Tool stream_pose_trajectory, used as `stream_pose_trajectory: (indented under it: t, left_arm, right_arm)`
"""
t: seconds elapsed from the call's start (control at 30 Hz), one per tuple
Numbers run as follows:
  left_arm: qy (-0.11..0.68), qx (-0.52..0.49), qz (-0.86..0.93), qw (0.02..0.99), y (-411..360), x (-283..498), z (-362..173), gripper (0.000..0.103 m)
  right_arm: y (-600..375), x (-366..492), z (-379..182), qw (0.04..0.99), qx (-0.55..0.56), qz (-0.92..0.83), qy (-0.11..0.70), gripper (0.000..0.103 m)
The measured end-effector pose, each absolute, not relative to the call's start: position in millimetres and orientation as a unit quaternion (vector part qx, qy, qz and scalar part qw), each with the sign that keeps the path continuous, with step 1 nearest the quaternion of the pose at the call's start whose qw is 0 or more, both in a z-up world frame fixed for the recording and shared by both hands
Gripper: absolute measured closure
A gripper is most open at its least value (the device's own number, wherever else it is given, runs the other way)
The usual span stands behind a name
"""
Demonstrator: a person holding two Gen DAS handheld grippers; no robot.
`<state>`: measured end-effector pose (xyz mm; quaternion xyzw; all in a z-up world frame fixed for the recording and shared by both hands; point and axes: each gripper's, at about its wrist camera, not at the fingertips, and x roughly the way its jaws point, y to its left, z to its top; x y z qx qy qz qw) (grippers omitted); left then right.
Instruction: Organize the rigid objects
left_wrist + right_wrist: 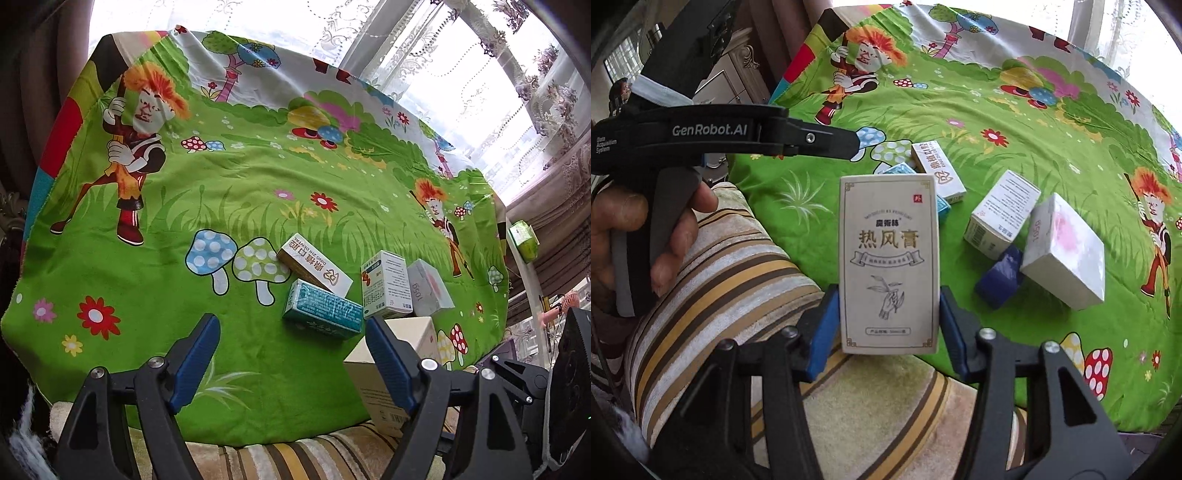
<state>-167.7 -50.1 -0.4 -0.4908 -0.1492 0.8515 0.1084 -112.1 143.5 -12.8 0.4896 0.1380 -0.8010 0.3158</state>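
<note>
Grip looks secure for now: the right hand-held gripper is clenched on the beige box, blue pads pressing both long sides near its bottom end, box upright above the striped cushion at the cloth's near edge. Held so low, the tall box could pivot or slip out if swung fast. Ahead and right lie the white box and a blue item; setting down blind could knock them. The left hand-held gripper hangs released, empty, with the teal box just ahead; the 2 grippers could collide.
</note>
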Motion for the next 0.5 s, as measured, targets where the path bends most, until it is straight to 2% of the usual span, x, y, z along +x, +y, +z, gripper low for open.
stream_pose_trajectory:
  t: [0.5]
  left_arm:
    - [0.006,-0.544,0.83,0.119,23,-194,-30,0.013]
  right_arm:
    - [260,-82,31,0.234,0.453,-0.858,0.063,0.048]
